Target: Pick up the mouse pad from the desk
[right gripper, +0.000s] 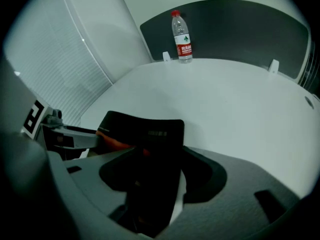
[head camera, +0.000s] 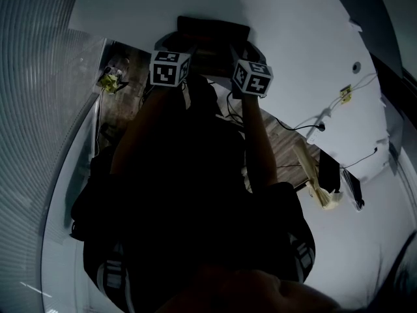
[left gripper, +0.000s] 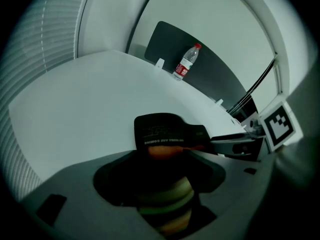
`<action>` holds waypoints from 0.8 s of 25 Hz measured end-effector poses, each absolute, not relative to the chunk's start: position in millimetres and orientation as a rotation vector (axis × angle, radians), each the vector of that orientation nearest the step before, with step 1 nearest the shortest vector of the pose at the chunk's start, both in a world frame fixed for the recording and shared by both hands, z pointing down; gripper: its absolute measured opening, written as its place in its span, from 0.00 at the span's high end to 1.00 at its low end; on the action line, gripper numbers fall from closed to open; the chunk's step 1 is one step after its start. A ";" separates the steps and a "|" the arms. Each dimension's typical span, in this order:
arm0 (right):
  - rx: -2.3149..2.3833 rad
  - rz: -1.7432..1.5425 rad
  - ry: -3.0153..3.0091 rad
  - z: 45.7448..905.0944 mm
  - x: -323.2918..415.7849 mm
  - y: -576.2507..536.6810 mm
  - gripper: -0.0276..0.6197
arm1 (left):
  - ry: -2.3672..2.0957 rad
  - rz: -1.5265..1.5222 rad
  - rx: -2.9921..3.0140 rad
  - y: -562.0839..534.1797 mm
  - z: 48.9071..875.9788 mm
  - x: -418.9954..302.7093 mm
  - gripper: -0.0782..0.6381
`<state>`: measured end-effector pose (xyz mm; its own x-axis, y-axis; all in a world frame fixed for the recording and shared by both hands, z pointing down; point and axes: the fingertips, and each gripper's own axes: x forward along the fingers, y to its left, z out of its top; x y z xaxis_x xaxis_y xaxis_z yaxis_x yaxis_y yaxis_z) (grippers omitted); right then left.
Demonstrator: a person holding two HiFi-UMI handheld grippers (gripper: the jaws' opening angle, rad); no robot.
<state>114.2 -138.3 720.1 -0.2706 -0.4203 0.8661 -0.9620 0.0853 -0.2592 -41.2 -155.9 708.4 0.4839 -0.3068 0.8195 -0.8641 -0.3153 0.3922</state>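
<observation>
Hard to see: the head view is very dark; the jaws are lost in shadow there.
Left gripper (left gripper: 165,156): jaws are closed tight on the mouse pad (left gripper: 162,133).
Right gripper (right gripper: 150,156): jaws are pinched on the same pad's other side.
Mouse pad: held over the white table's (left gripper: 85,99) near edge; touching it or not cannot be told.

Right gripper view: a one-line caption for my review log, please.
Right gripper and left gripper clamp one black mouse pad, white desk beyond; a water bottle stands before the dark partition.
</observation>
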 end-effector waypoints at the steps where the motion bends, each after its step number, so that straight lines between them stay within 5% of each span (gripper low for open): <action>1: 1.355 1.134 -1.763 720.2 111.2 -138.2 0.61 | -0.974 0.801 1.858 -155.6 708.4 -39.3 0.53; 20: 1.370 1.153 -1.774 719.2 109.5 -138.6 0.66 | -0.987 0.797 1.862 -156.6 709.0 -44.9 0.58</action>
<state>109.5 -138.6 719.2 -0.2777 -0.4277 0.8602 -0.9598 0.0852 -0.2675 -44.9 -156.6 709.0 0.4834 -0.3156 0.8166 -0.8647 -0.3174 0.3892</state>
